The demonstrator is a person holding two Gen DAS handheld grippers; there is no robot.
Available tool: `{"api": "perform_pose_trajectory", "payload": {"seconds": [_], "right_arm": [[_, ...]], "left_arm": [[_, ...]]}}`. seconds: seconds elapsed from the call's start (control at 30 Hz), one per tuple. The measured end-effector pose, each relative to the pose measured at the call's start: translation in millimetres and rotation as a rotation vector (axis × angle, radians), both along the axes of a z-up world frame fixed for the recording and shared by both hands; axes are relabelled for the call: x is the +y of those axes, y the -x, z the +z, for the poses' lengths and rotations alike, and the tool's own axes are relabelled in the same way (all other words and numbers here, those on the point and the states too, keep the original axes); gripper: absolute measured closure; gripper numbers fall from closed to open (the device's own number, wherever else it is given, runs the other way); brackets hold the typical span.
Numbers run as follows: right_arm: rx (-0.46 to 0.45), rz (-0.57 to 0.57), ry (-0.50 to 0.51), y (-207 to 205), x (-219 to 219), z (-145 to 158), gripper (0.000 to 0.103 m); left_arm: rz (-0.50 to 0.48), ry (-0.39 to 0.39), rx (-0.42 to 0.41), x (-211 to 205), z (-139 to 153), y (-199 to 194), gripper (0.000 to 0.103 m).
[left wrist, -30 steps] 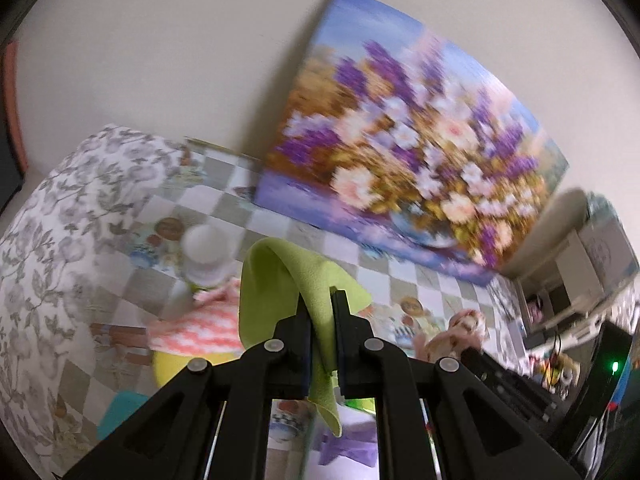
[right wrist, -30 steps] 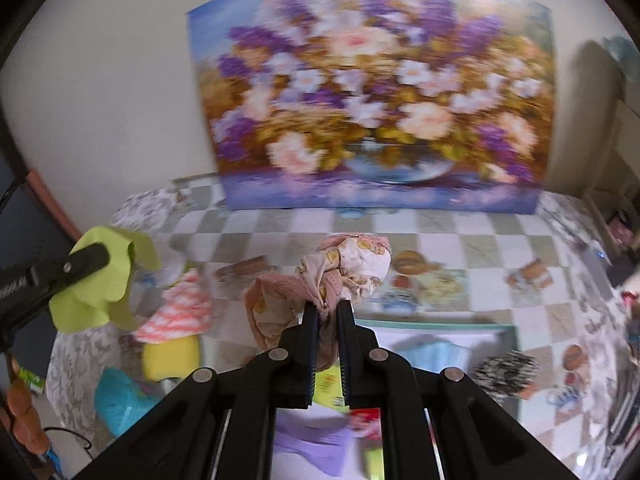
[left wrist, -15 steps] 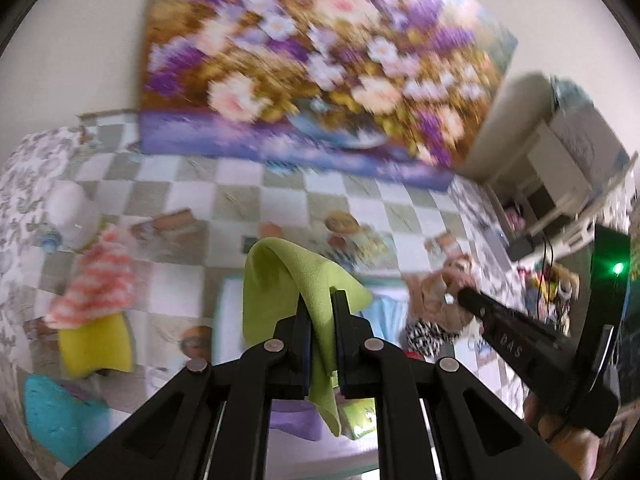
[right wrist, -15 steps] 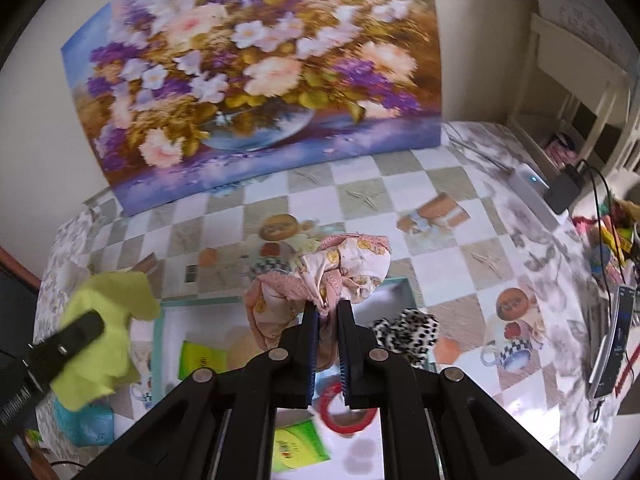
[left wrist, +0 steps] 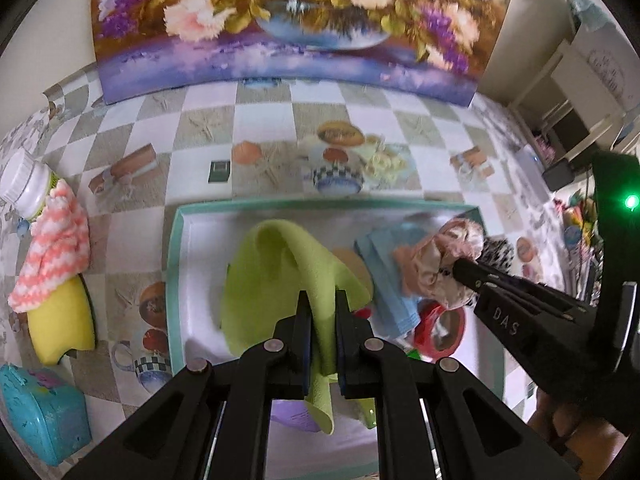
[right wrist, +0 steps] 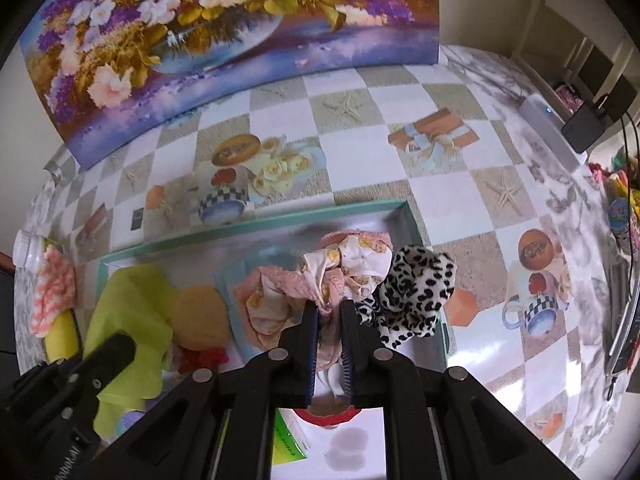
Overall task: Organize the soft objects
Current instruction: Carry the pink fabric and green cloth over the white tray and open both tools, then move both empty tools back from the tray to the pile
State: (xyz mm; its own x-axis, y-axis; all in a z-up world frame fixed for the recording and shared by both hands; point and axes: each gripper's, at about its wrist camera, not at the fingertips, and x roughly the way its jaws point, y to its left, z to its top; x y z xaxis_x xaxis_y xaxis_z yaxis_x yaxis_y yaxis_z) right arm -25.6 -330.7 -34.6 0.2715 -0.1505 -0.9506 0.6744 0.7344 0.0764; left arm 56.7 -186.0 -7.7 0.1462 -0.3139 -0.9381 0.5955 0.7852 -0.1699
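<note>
My left gripper is shut on a lime-green cloth and holds it over the teal-rimmed white tray. My right gripper is shut on a pink floral cloth, held over the right end of the same tray. The green cloth and left gripper show at the lower left of the right wrist view. The floral cloth shows at the right of the left wrist view. A leopard-print soft item hangs over the tray's right rim.
In the tray lie a blue folded cloth, an orange round pad, a red tape roll and a purple item. Left of the tray are a pink-white knit cloth, a yellow sponge, a white jar and a teal case. A flower painting stands behind.
Both grippers have moved forward and down over the tray with their cloths still held. The tray and its contents now fill the lower middle of both views.
</note>
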Motion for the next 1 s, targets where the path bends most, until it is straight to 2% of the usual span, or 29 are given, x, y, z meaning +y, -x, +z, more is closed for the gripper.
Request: {"api": "perform_pose_trajectory", "payload": {"seconds": [0.2,0.27,0.33,0.4,0.5,0.6,0.67,0.7,0.8,0.9,1.0], "right_arm": [[0.015,-0.012,-0.015,-1,-2,-5,0.09],[0.031,-0.01,-0.012,-2,-1,-6,0.086],[0.044,-0.005,-0.007,-4,0,-6,0.083],[0.053,-0.001,-0.005,-5,1,-5,0.081],[0.065,0.003,0.009,-6,4,0,0.076],[0.064,0.01,0.031,-8,7,8,0.068],[0.06,0.017,0.047,-9,9,14,0.051],[0.058,0.021,0.058,-10,11,17,0.048],[0.064,0.04,0.077,-15,17,23,0.045],[0.071,0.057,0.089,-20,23,26,0.035],[0.073,0.085,0.092,-27,32,26,0.03]], "left_arm": [[-0.002,-0.029,0.013,-1,-7,1,0.092],[0.001,-0.031,0.016,0,-7,1,0.087],[0.007,-0.029,0.015,1,-4,0,0.072],[0.01,-0.023,0.008,2,0,0,0.066],[0.014,-0.011,0.002,4,6,-3,0.062],[0.038,0.006,-0.001,10,15,-9,0.051],[0.065,0.007,-0.007,15,19,-14,0.041],[0.075,0.007,-0.011,17,20,-16,0.037],[0.115,0.003,-0.023,28,24,-26,0.031],[0.152,-0.009,-0.036,38,24,-35,0.024],[0.205,-0.028,-0.048,49,21,-45,0.024]]}}
